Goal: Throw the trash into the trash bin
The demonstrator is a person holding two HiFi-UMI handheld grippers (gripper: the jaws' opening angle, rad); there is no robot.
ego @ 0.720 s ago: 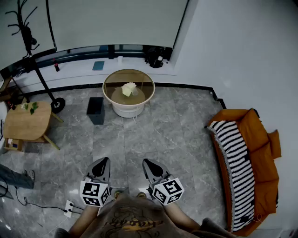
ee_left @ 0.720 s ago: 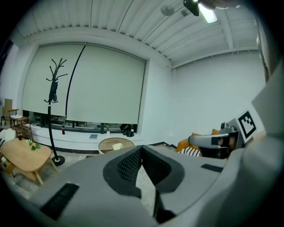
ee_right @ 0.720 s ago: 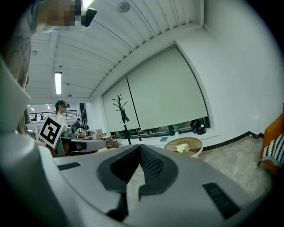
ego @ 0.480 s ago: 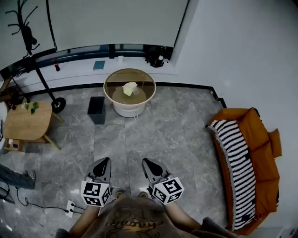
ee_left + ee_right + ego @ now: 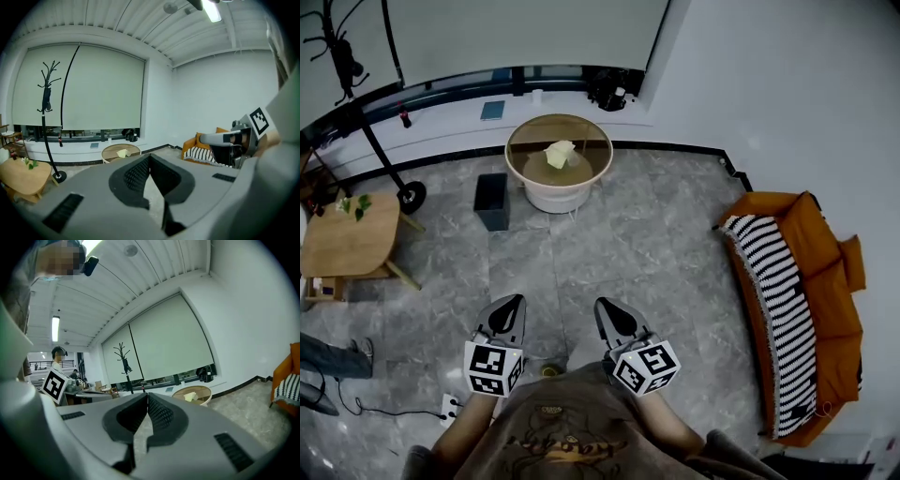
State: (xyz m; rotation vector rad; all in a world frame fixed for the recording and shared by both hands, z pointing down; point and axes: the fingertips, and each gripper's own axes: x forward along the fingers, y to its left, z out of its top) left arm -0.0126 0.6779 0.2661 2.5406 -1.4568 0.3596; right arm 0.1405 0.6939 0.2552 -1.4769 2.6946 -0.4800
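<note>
A crumpled pale yellow paper (image 5: 559, 154) lies on the round glass-topped table (image 5: 512, 161) at the far side of the floor. A black trash bin (image 5: 491, 201) stands on the floor just left of that table. My left gripper (image 5: 508, 307) and right gripper (image 5: 607, 308) are held side by side close to my body, far from the table. Both are shut with nothing between the pads. The left gripper view shows its closed tips (image 5: 149, 157) with the paper (image 5: 123, 153) in the distance. In the right gripper view the closed tips (image 5: 146, 396) point towards the table (image 5: 202, 391) and the paper (image 5: 190, 396).
A small wooden table (image 5: 352, 246) with a plant stands at the left. An orange sofa with a striped blanket (image 5: 797, 309) lines the right wall. A coat rack's round base (image 5: 411, 197) sits near the bin. A power strip with cable (image 5: 450, 409) lies by my feet.
Both grippers sit a little higher in the head view and the whole view has shifted slightly. They stay shut. The paper has not moved on the table.
</note>
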